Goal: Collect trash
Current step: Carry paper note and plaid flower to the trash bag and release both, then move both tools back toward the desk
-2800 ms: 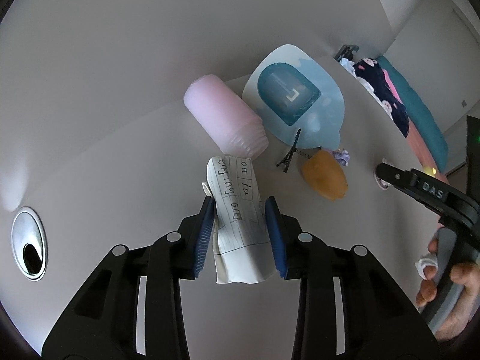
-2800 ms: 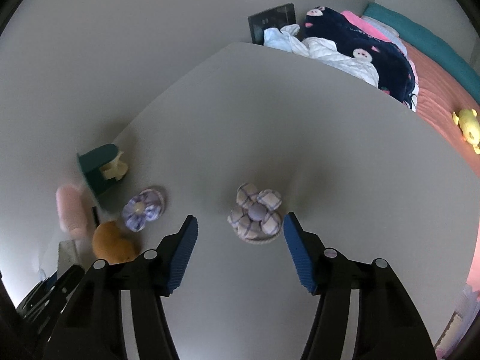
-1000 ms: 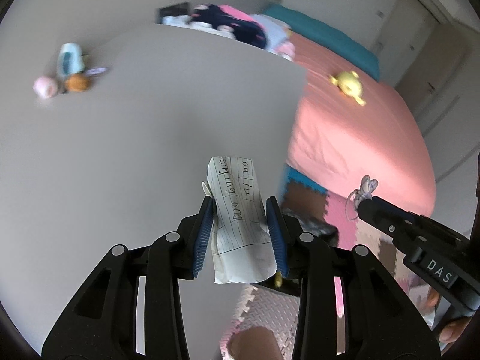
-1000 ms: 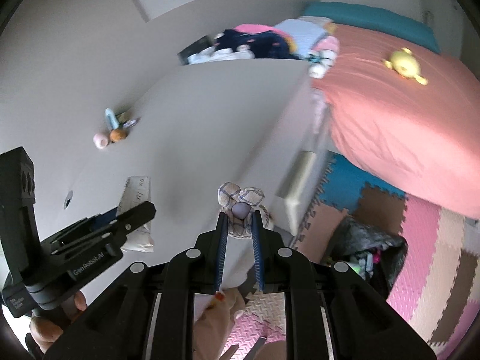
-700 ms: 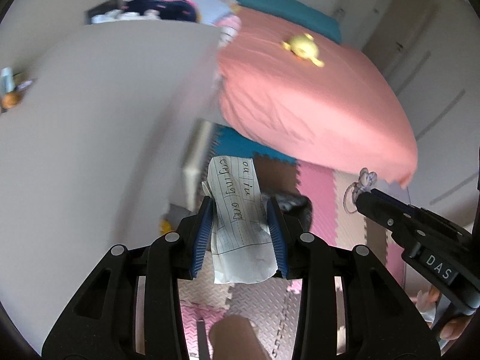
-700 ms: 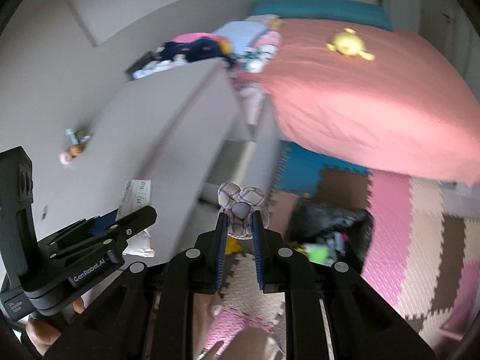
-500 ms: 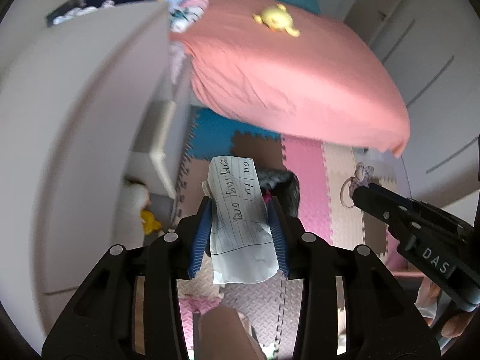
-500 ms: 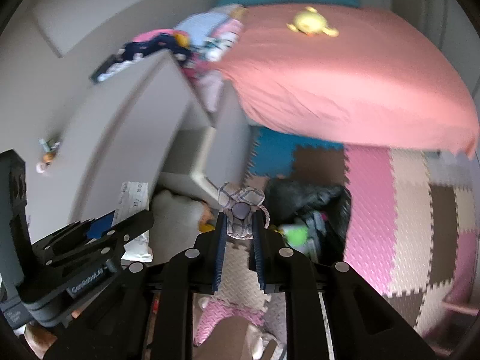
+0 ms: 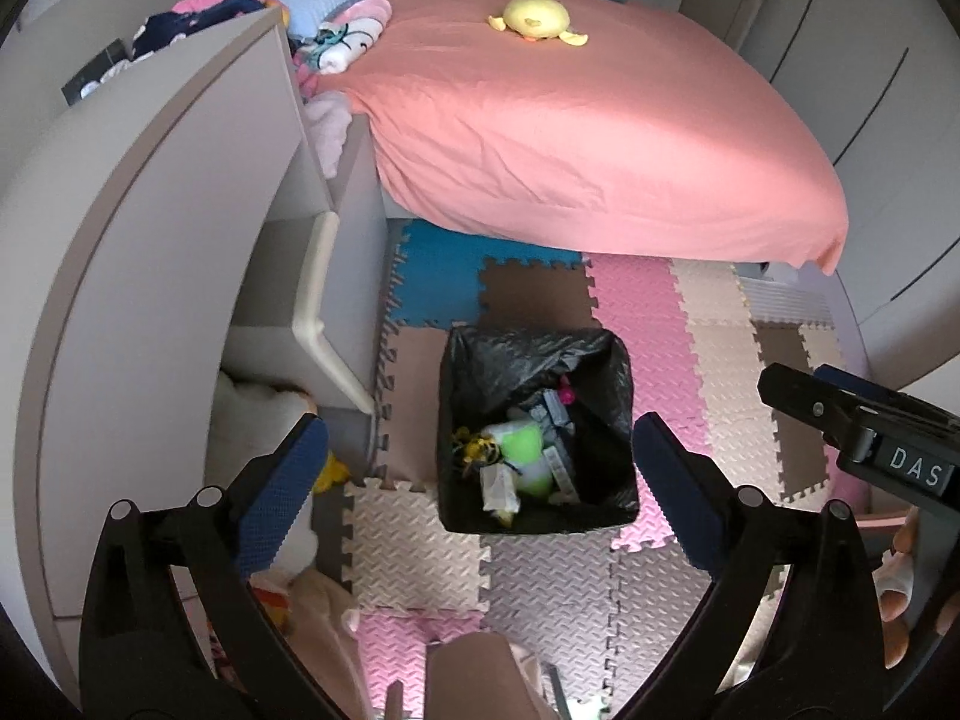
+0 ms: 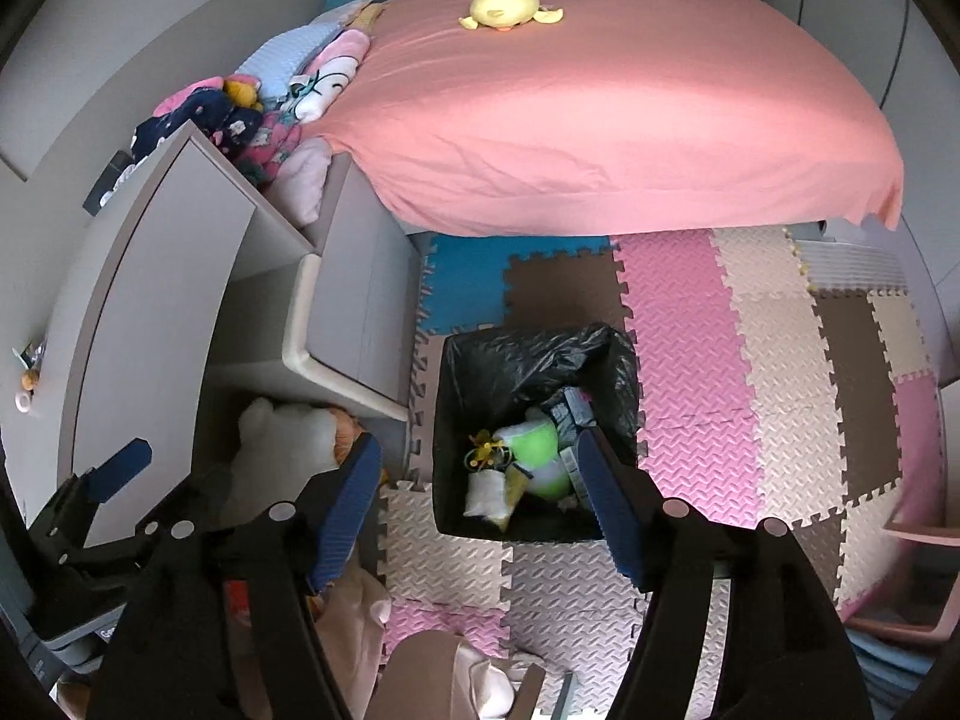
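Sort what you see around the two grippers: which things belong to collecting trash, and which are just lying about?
Job: trash bin with black liner, rubbish inside, left gripper and right gripper, both opening, empty.

Lying about: yellow plush, pink bed, foam mats, white plush.

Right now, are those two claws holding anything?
Nothing: the left gripper and right gripper are both opening, empty, above the trash bin.

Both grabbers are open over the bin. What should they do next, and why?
Probably lift both away, back toward the desk. The left hand-held gripper and right hand-held gripper are opening with nothing between their jaws, above the trash bin.
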